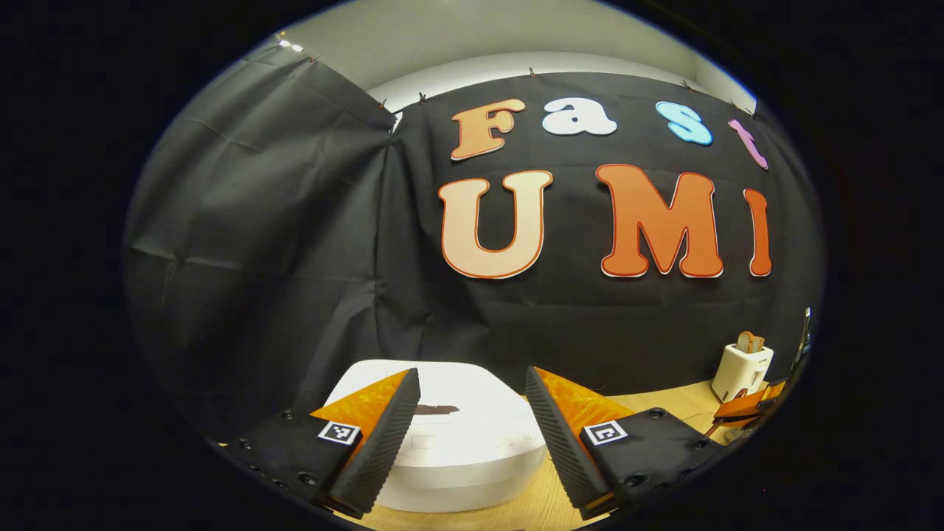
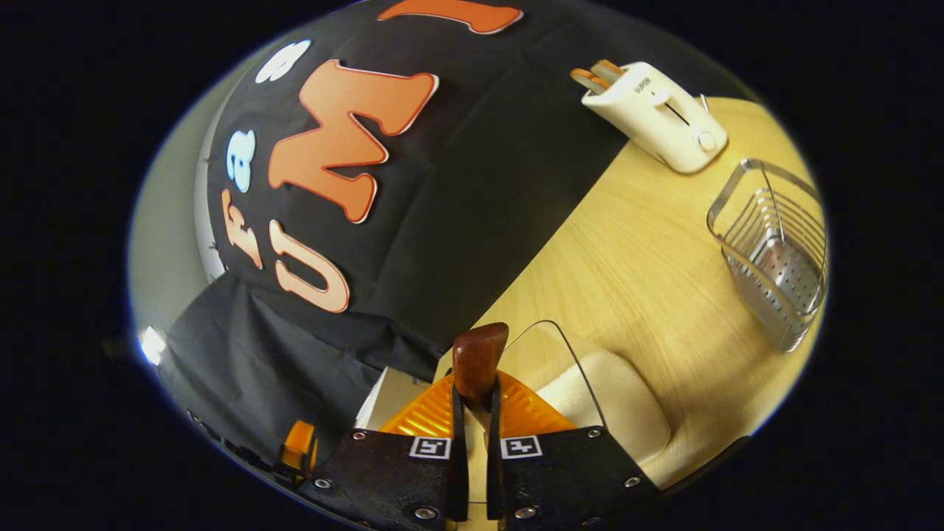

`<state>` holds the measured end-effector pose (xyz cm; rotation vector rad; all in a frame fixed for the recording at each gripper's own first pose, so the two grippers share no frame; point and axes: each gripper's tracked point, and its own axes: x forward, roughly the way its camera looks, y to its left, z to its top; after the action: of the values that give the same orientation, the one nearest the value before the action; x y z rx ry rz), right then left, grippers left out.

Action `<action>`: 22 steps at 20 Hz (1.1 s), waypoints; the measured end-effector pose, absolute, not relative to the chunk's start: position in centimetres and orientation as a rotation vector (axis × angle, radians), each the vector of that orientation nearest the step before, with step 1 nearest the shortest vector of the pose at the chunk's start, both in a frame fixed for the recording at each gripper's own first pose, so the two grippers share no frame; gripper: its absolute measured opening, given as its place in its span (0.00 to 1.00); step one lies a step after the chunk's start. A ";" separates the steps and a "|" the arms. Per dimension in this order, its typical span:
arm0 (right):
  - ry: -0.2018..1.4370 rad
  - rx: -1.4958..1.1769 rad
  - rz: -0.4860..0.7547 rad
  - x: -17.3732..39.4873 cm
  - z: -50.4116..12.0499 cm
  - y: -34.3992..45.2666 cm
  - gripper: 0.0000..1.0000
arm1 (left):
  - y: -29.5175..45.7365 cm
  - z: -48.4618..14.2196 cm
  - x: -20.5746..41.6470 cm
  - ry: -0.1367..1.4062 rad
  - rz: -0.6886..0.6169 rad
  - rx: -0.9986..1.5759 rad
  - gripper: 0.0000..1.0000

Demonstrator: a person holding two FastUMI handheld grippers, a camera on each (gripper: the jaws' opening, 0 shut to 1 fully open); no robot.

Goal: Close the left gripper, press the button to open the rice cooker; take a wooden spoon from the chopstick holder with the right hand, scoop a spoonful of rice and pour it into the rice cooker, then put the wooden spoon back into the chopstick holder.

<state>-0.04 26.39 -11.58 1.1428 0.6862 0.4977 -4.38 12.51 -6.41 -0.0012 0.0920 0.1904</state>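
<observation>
Pinching the wooden spoon (image 2: 479, 358) by its stiff, light handle, the right tool (image 2: 472, 442) holds it at twelve o'clock above a clear rice container (image 2: 590, 398). Left tool (image 1: 468, 435) stands spread before the rice cooker (image 1: 457, 450) on the worktop (image 2: 627, 258).

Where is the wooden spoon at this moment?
In the right gripper view, the wooden spoon is clamped between the right gripper, low centre, above the clear rice container.
</observation>
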 end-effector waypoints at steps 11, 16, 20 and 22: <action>0.709 1.400 0.393 1.4 -11.7 24.5 0.10 | 14.4 -5.8 -4.4 0.079 0.240 0.043 0.94; 0.673 1.397 0.378 1.7 -11.2 23.3 0.10 | 17.3 -6.0 -2.1 0.122 0.304 0.072 0.49; 0.665 1.383 0.362 1.7 -11.3 22.6 0.10 | 18.4 -8.3 0.6 0.291 0.249 -0.090 0.04; 0.666 1.384 0.369 1.6 -11.0 22.6 0.10 | 18.4 -9.2 1.5 0.385 0.214 -0.130 0.04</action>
<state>1.58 22.58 -11.05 1.3841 0.6658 0.3688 1.50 18.35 -9.18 -0.1296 0.3846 0.2145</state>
